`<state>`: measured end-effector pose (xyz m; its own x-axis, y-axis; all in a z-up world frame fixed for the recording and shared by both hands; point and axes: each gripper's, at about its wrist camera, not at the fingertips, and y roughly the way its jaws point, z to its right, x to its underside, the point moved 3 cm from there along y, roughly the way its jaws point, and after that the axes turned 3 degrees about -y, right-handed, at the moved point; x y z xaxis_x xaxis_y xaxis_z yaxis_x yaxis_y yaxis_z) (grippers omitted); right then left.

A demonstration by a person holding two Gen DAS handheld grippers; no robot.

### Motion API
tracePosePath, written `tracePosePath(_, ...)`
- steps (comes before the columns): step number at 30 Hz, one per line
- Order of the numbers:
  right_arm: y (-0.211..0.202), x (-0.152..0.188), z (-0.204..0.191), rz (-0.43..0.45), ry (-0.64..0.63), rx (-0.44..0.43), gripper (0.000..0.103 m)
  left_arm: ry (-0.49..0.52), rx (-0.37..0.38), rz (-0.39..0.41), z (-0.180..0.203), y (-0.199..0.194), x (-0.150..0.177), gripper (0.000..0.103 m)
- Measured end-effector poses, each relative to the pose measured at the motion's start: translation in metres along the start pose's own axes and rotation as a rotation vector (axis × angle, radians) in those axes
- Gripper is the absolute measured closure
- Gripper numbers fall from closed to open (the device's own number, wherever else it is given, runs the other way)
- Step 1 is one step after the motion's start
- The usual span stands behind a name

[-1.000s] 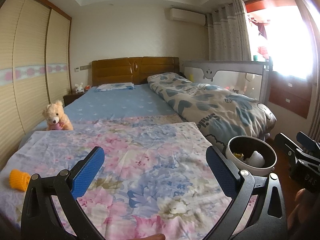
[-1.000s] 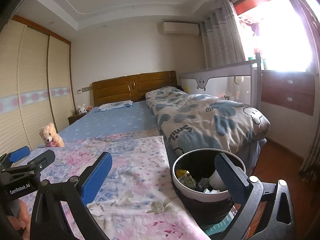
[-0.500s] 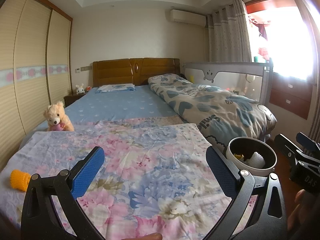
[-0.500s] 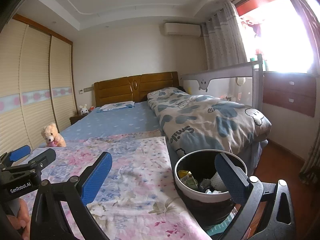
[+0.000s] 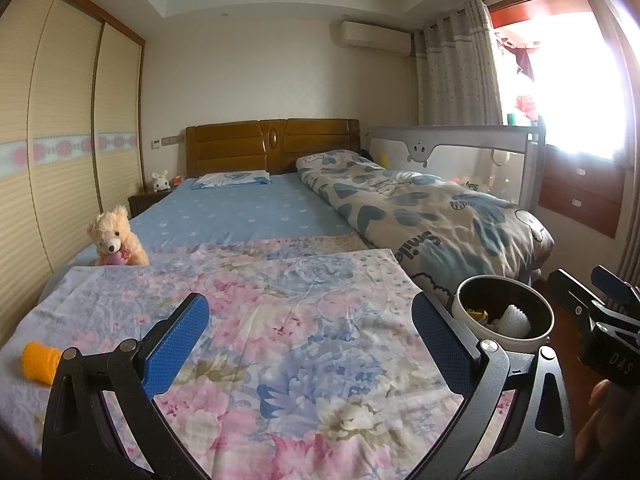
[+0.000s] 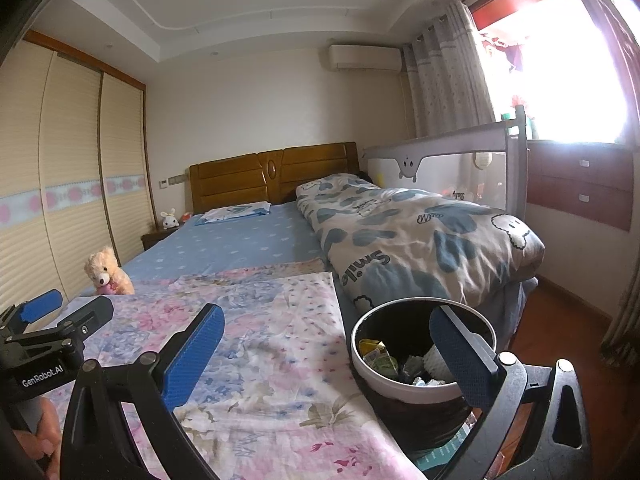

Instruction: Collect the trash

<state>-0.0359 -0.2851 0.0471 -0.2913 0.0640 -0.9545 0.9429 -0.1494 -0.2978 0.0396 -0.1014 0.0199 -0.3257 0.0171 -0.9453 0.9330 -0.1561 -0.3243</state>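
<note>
A round black bin with a white rim point(image 6: 380, 376) stands on the floor at the bed's right foot corner; it holds wrappers and a white foam piece, and it also shows in the left wrist view point(image 5: 538, 342). An orange foam net point(image 5: 39, 362) lies on the floral sheet at the far left. My left gripper point(image 5: 310, 338) is open and empty above the floral sheet point(image 5: 288, 320). My right gripper point(image 6: 326, 346) is open and empty, its right finger in front of the bin.
A teddy bear point(image 5: 114, 238) sits at the bed's left edge. A rolled quilt point(image 5: 432, 216) lies along the right side against a grey bed rail point(image 5: 452, 148). A wardrobe point(image 5: 60, 152) lines the left wall. Red wooden floor point(image 6: 560, 320) lies right of the bin.
Both views have tilted up very slightly. Both grippers stay open and empty, and nothing on the bed has moved.
</note>
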Motion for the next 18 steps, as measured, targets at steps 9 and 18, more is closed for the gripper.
tracePosePath(9, -0.0001, 0.0008, -0.0019, -0.003, 0.0, -0.004, 0.0, 0.001, 0.0, -0.001, 0.0008, 0.0003, 0.0001, 0.0)
tracePosePath(18, 0.0021, 0.0027, -0.0049, -0.01, 0.001, -0.006, 0.0, 0.0, 0.001, -0.006, 0.0023, 0.0011, 0.0008, 0.0)
